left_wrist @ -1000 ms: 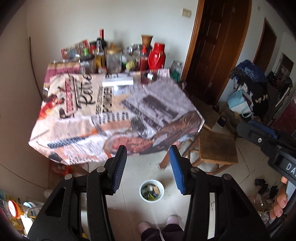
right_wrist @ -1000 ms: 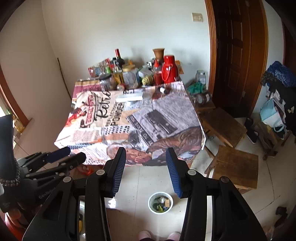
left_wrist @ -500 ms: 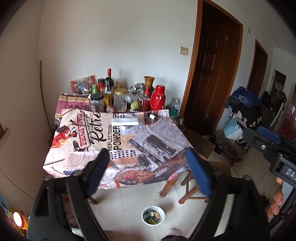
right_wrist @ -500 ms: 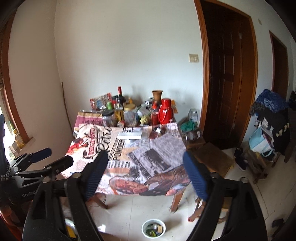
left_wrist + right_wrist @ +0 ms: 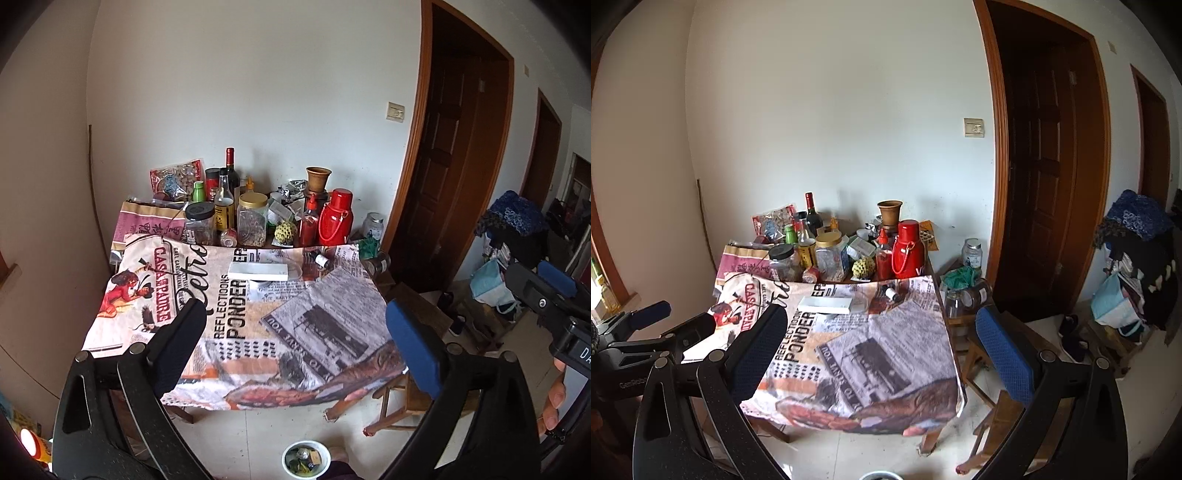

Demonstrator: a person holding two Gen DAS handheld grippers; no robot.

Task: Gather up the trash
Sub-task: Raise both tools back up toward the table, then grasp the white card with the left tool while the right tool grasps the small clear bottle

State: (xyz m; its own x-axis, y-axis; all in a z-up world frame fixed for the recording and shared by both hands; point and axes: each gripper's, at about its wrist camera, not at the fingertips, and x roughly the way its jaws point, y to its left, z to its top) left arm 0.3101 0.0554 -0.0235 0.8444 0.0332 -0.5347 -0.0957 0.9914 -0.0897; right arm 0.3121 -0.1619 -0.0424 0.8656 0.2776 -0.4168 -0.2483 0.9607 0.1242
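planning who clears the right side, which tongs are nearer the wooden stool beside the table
Right, probably. The right tongs hover open before the table on the wooden stool's side; the left tongs hover open further left, away from it.

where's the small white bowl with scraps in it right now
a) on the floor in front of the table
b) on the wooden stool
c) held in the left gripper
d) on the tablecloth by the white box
a: the white bowl sits on the floor tiles in front of the table, below the open, empty left gripper.
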